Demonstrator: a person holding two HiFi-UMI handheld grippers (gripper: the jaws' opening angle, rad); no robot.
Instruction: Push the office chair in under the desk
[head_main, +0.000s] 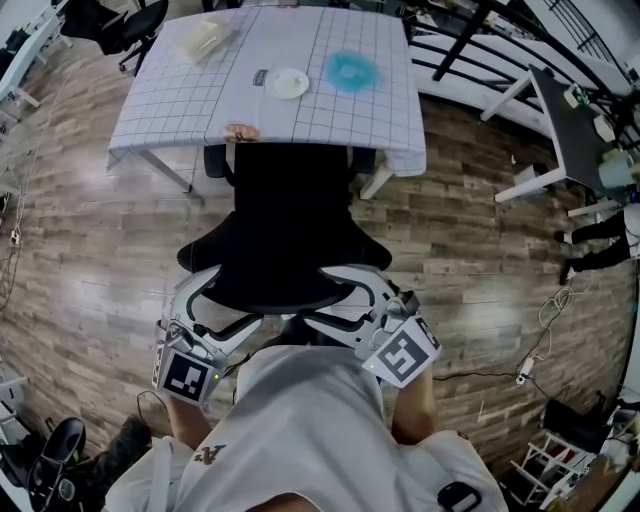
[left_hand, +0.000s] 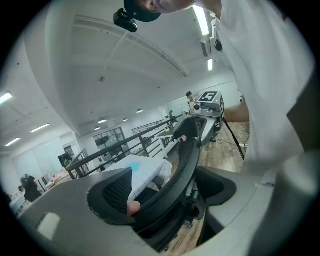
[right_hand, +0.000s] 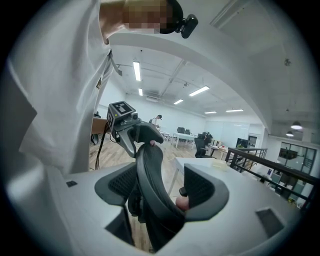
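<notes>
A black office chair (head_main: 285, 215) stands before the desk (head_main: 330, 120), which wears a white grid cloth; the seat's front sits under the desk's edge. My left gripper (head_main: 218, 300) is shut on the left end of the backrest's top rim, and my right gripper (head_main: 352, 296) is shut on its right end. In the left gripper view the curved backrest (left_hand: 181, 167) runs between the jaws of the left gripper (left_hand: 165, 192), with the right gripper (left_hand: 200, 125) at its far end. The right gripper (right_hand: 160, 192) clamps the mesh backrest (right_hand: 149, 167) the same way.
On the desk lie a white plate (head_main: 287, 83), a blue item (head_main: 351, 71), a clear bag (head_main: 203, 40) and a small brown thing (head_main: 242, 131). Another black chair (head_main: 135, 25) stands far left. White desks (head_main: 560, 130) and floor cables (head_main: 545, 330) are at the right.
</notes>
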